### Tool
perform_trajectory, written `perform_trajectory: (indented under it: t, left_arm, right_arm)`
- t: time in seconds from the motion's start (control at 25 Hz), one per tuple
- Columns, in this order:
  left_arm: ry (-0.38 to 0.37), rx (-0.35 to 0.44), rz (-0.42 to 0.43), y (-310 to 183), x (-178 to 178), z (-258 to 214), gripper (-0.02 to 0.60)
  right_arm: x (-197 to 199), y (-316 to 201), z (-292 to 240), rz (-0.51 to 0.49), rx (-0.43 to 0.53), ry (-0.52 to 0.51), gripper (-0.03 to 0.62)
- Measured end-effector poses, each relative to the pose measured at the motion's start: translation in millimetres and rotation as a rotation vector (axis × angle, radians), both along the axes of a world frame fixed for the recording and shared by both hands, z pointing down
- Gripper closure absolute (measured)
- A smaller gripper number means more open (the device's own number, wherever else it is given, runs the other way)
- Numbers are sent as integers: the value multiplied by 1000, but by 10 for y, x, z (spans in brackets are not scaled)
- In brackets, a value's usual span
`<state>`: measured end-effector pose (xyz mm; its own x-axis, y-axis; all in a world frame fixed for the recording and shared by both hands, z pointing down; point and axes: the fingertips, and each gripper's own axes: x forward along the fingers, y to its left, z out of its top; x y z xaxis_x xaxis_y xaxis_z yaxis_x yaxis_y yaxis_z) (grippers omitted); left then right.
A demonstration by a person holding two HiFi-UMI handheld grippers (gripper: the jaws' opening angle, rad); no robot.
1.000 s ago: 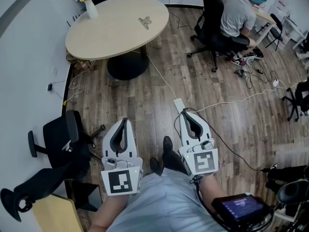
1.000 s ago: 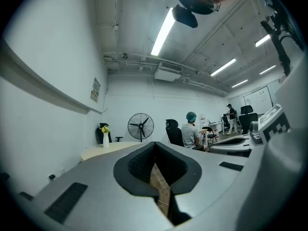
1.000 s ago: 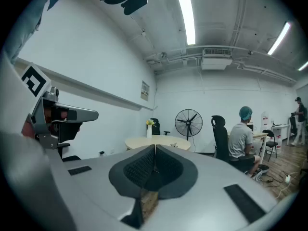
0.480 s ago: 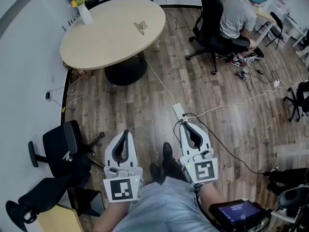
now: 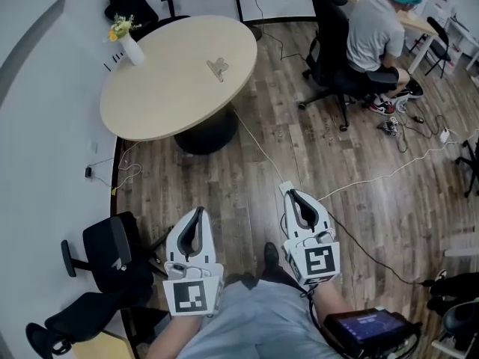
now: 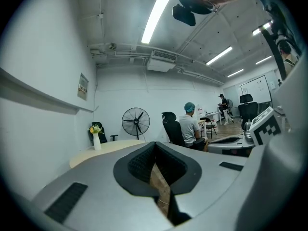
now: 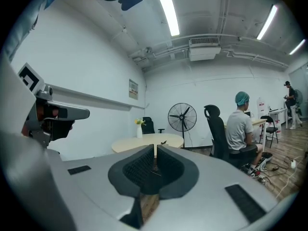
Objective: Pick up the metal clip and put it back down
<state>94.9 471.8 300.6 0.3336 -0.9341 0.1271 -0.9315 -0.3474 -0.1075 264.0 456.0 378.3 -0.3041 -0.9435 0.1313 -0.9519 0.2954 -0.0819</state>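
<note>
Ahead, metal clip [image 5: 218, 67] lies on round table [image 5: 150, 88], well apart from left gripper [image 5: 198, 211] & right gripper [image 5: 293, 194]; both w/ jaws pressed together, empty, approx. equally far.

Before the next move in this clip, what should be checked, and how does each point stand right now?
1. Metal clip found: ok. It lies on the round table, toward the right side in the head view.
2. Tongs near the clip: not ok. The left tongs and right tongs are both over the floor, well short of the table.
3. Tongs open for a grasp: not ok. Both are closed.
4. Tongs empty: ok. Nothing sits between either pair.
5. Room around the clip: ok. The vase stands apart, at the table's left edge.
6. Floor toward the table: not ok. A white cable crosses it.
</note>
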Motion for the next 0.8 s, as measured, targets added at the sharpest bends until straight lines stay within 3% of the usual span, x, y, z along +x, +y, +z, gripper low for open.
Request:
perform_trajectory:
  t: [0.12,0.32,0.8]
  left_arm:
    - [-28,-8,-35,-178,-20,-46,563]
    - [-14,-21,-74,-450,-104,37,562]
    - [55,-44,-116,-1771,-827,289,563]
  right_arm:
    - [49,-245,-27,-8,0,-8,543]
    - [-8,-583,66,-50,-22,-1,543]
    - [-691,-1869,234,-96,-65,41,543]
